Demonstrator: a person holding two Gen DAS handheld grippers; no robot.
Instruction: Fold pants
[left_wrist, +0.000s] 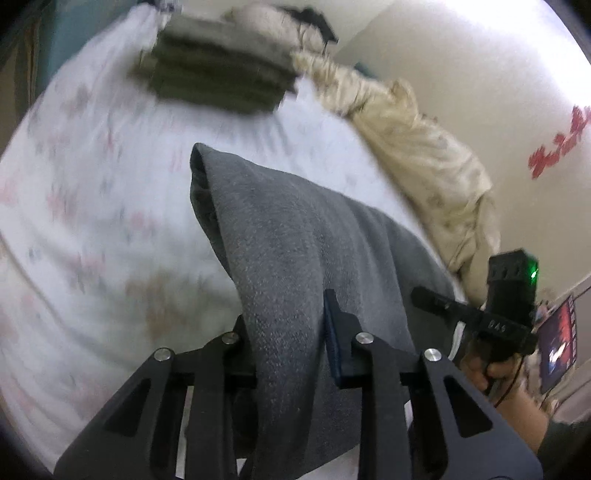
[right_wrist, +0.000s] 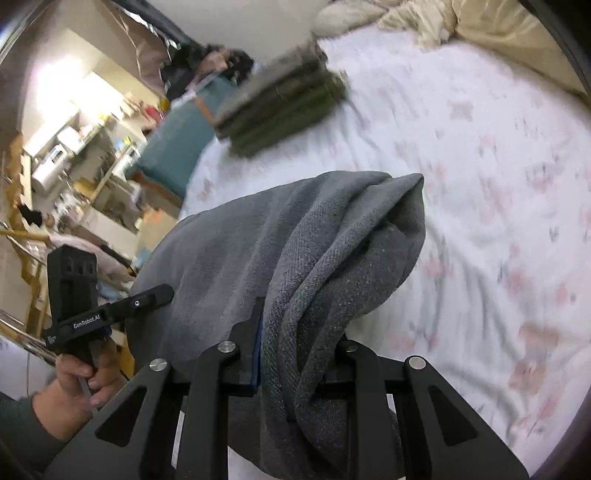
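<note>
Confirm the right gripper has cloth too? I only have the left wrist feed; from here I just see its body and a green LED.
Observer: Yes. The right gripper is shut on the grey pants; a thick bunched fold runs down between its jaws.
Operator: What's off the bed's far-left edge? My feed blurs there.
Observer: A teal box-like piece stands against the bed's edge, with cluttered shelves beyond.
Operator: Can you see the left gripper from that side?
Observer: Only its body, at lower left of the right wrist view, in the person's left hand. The left wrist view shows the left gripper shut on the pants.
</note>
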